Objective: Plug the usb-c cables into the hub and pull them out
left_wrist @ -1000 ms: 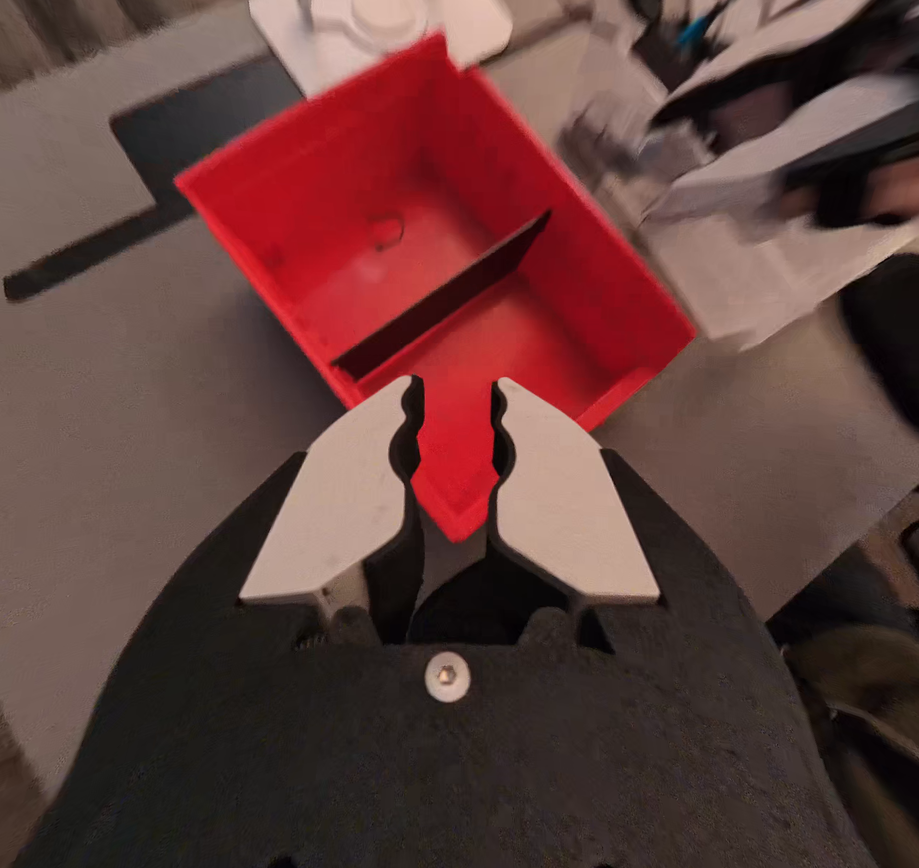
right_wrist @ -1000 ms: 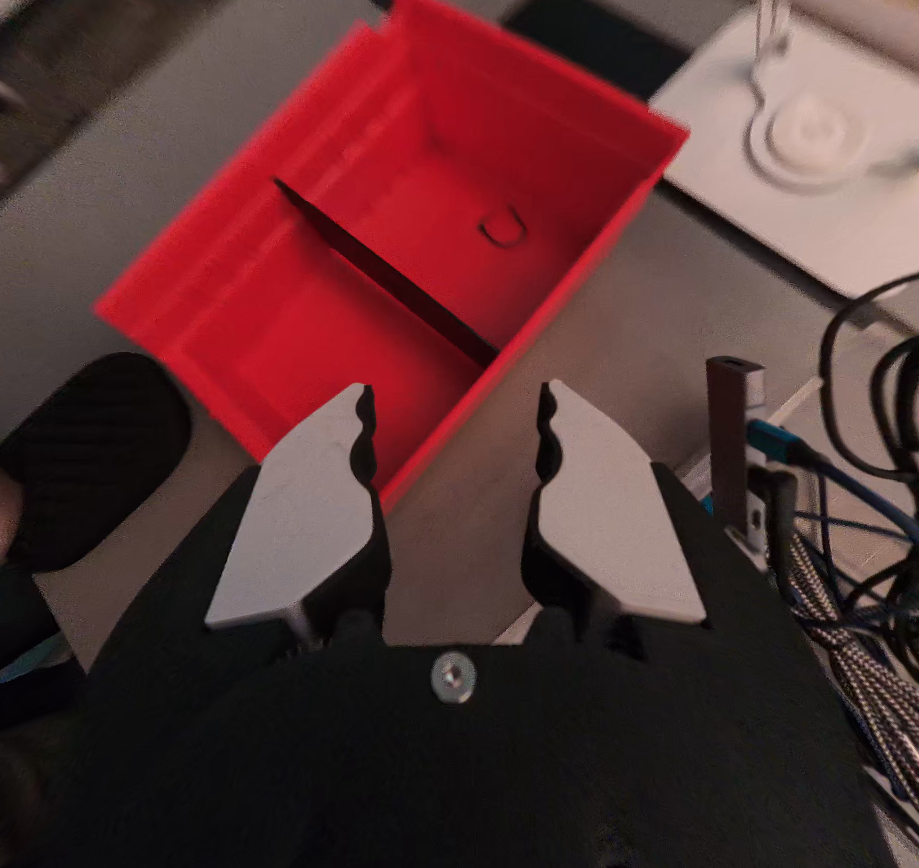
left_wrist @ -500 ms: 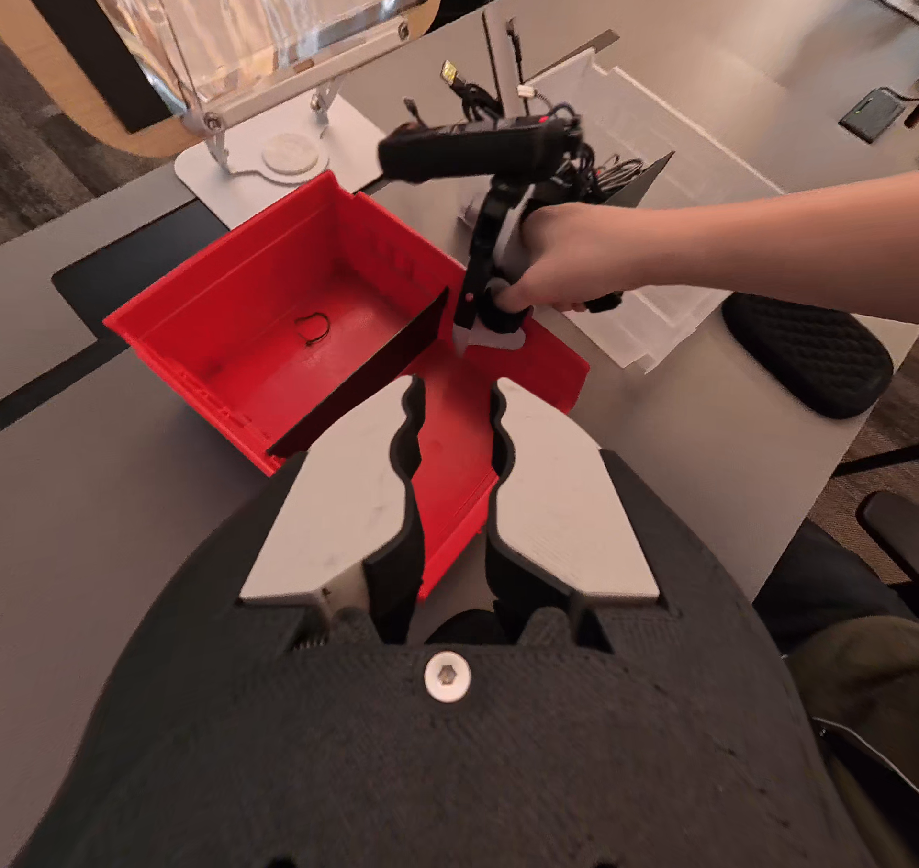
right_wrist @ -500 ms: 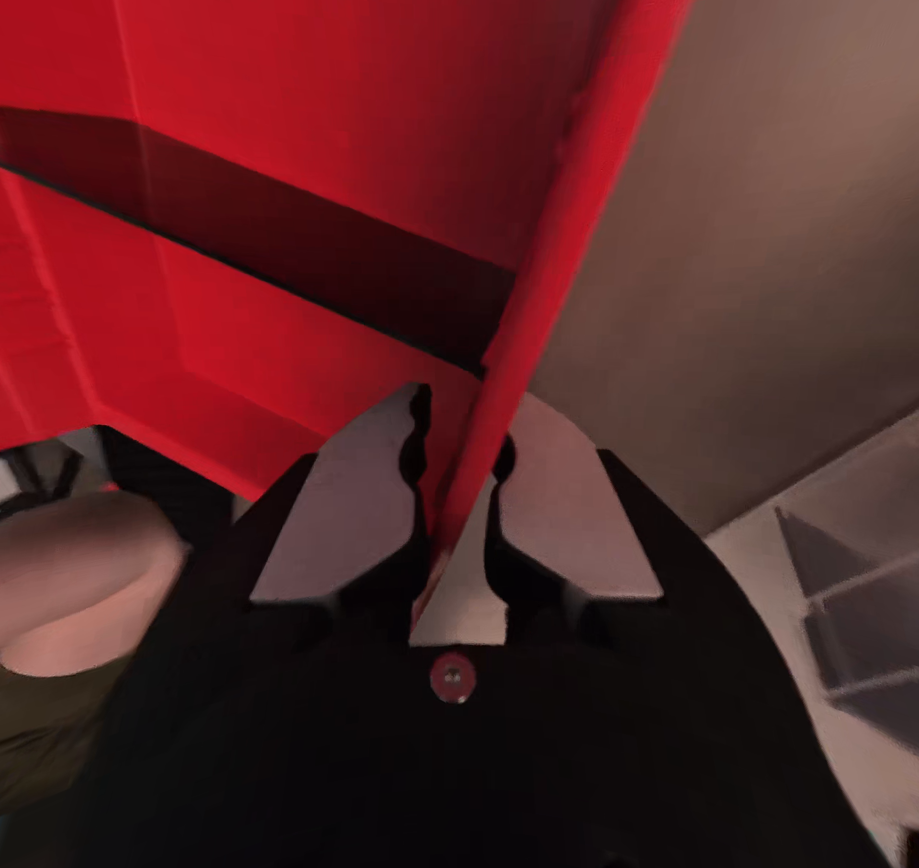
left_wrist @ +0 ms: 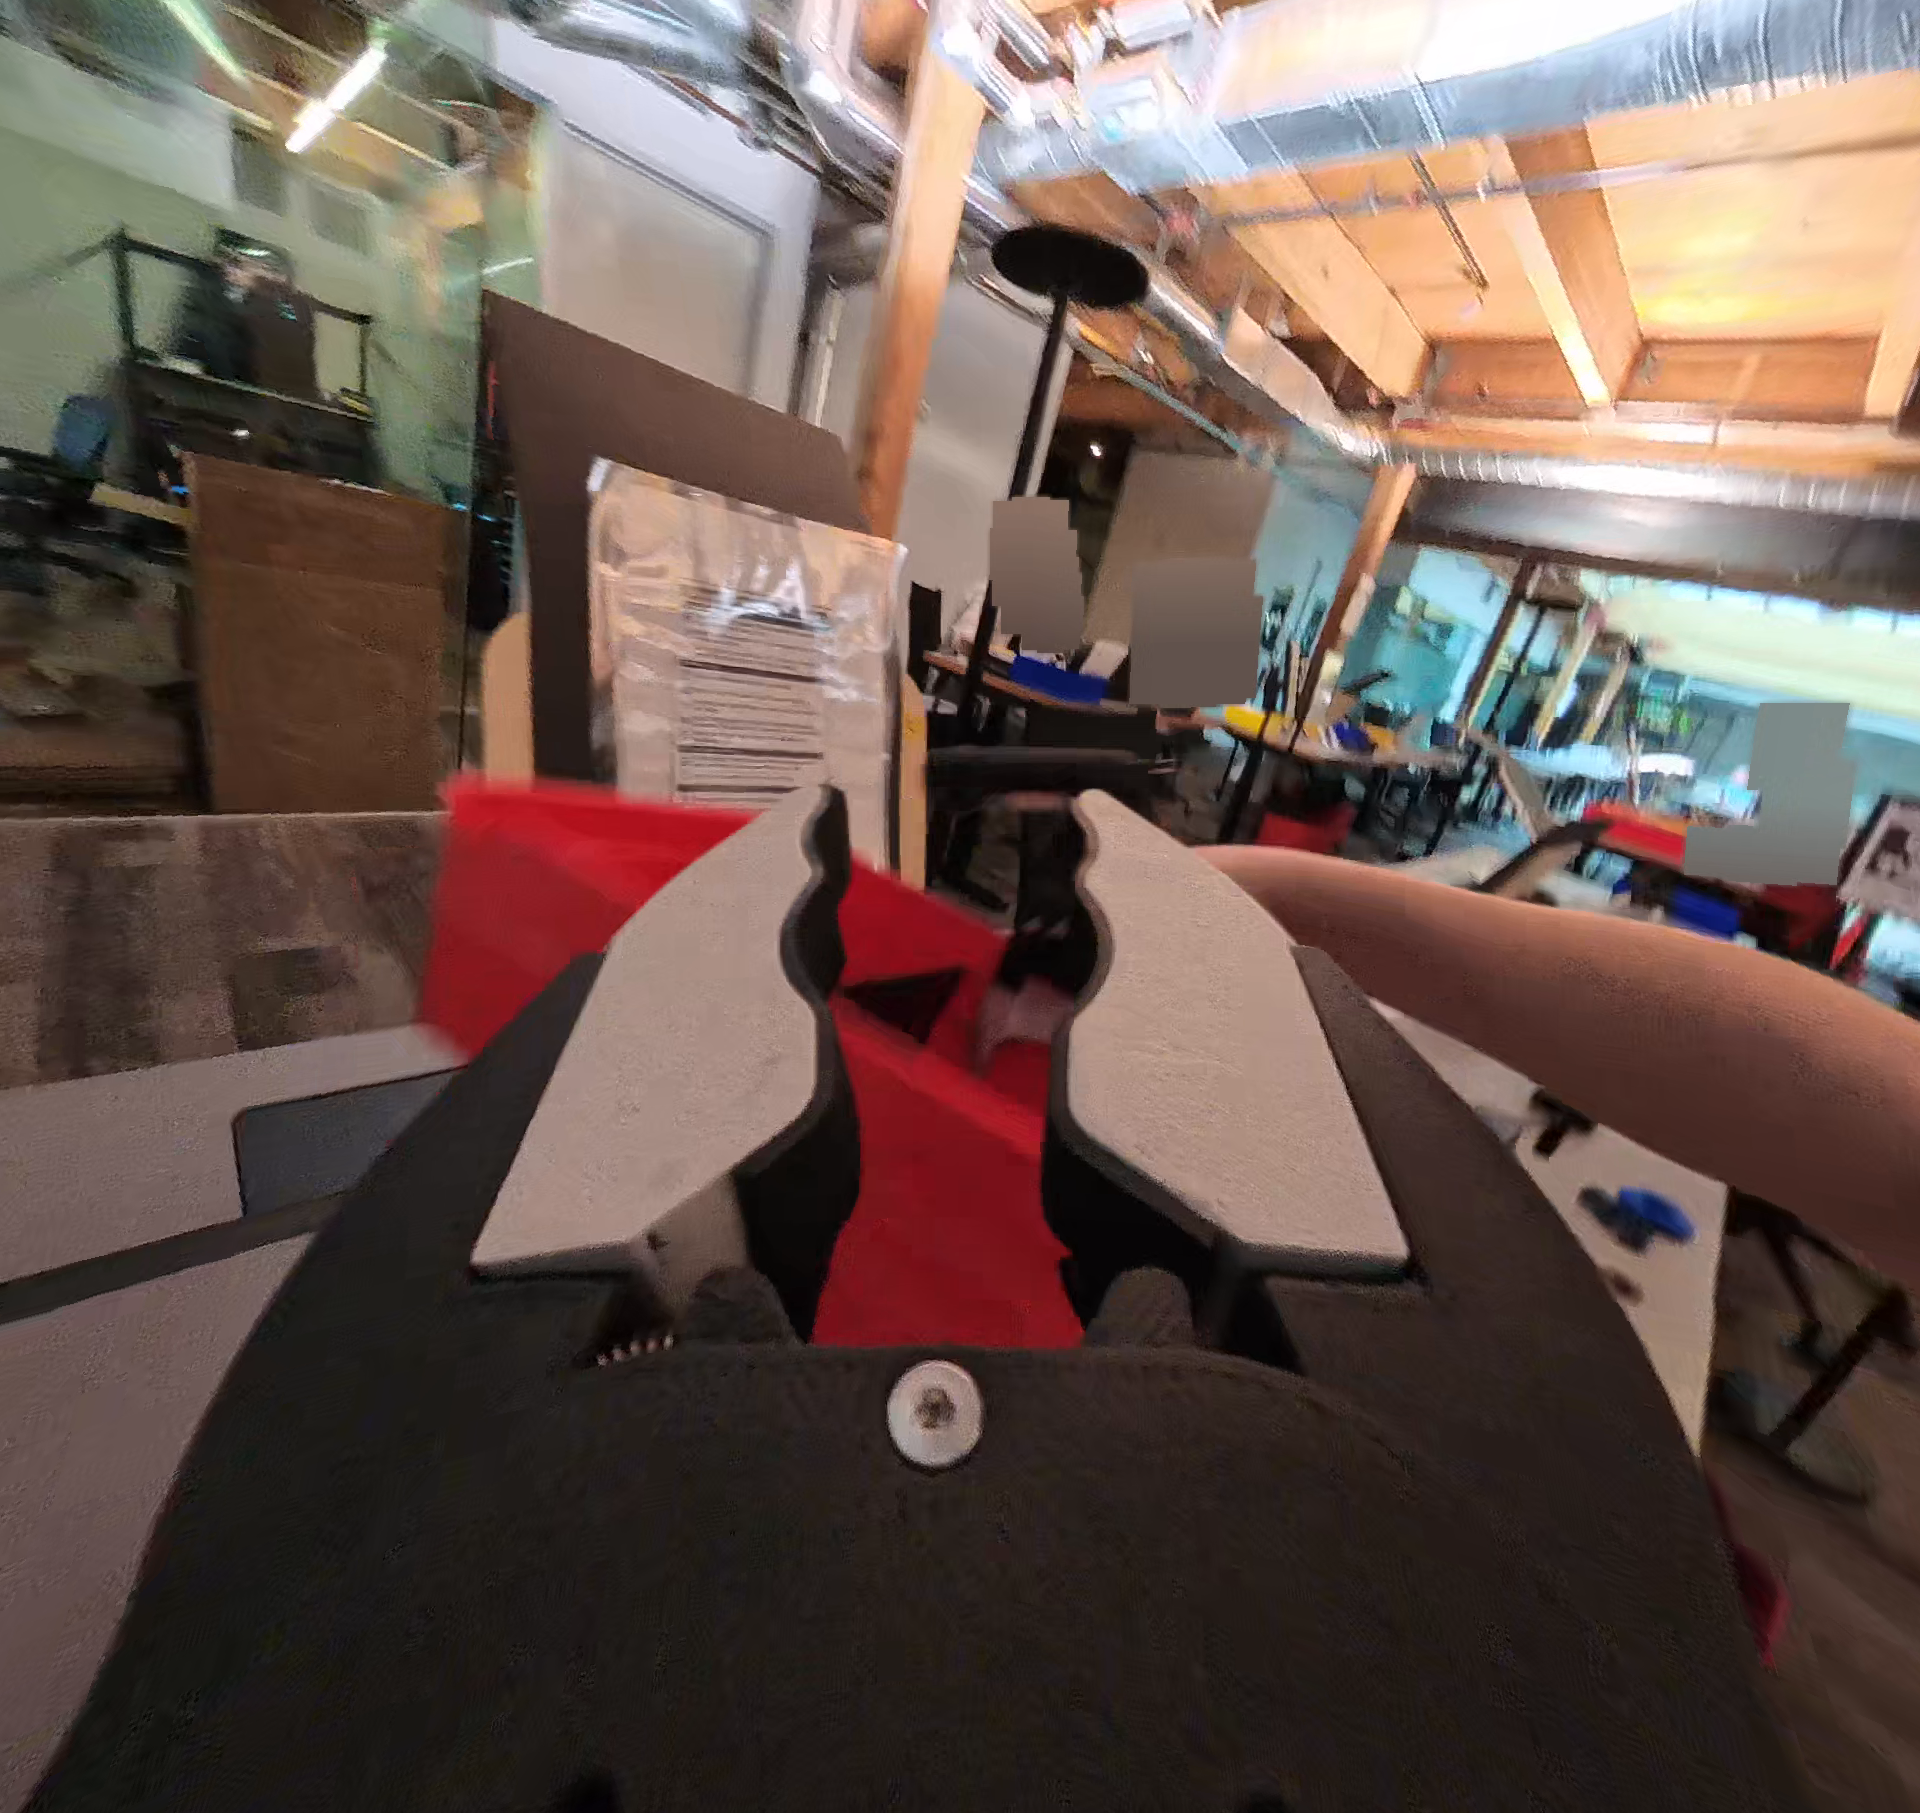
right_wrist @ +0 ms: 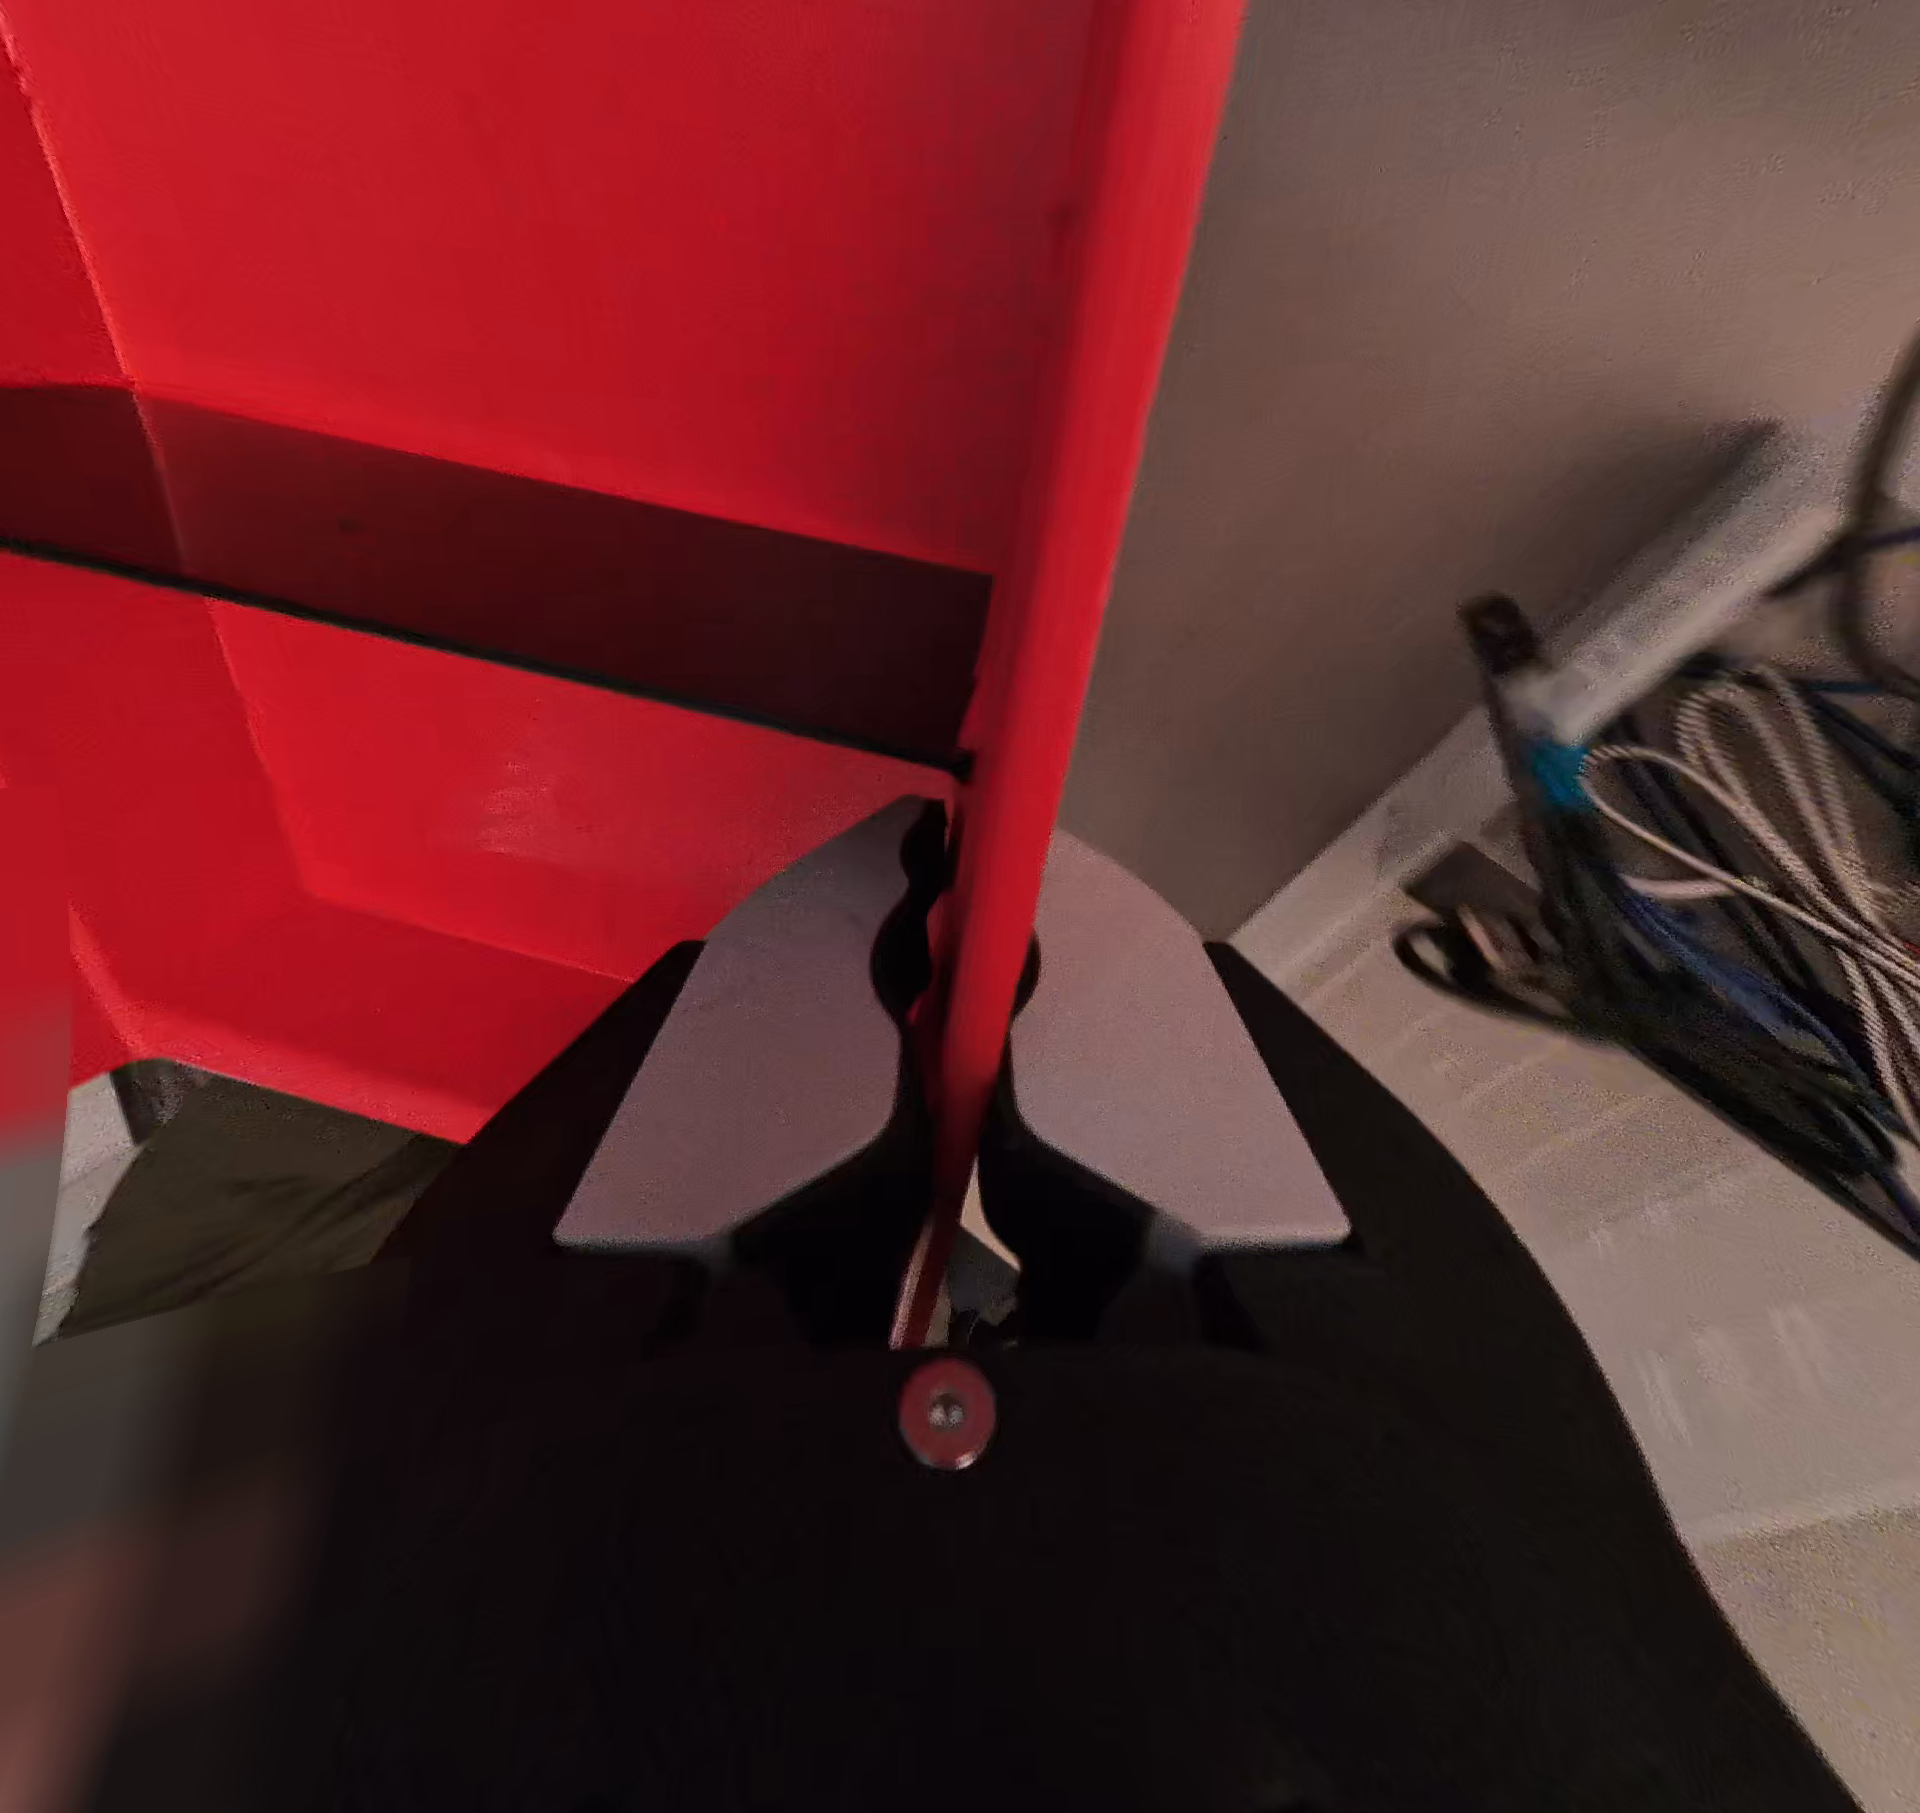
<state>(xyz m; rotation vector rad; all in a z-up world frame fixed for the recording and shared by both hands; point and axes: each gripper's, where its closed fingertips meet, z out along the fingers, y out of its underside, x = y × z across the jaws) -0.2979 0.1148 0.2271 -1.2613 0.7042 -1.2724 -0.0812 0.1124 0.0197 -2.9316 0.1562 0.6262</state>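
**Right claw clamped on bin wall, cables not yet touched**

My right gripper [right_wrist: 971, 916] is pinched on the side wall of the red bin [right_wrist: 644, 236], near its black divider [right_wrist: 499, 589]. Left gripper [left_wrist: 951, 828] spread, holding nothing, above the bin's near corner. USB-C cables [right_wrist: 1745, 880] lie tangled on the white tray [right_wrist: 1455, 1119] to my right; hub not clearly identifiable. I'd shift the bin slowly, level, away from the cables, then release.

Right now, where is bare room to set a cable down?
Bare: the grey table between the red bin wall and the cable tangle; also what shows of both bin compartments. Crowded: the tangle, and the wall where the right claw grips.
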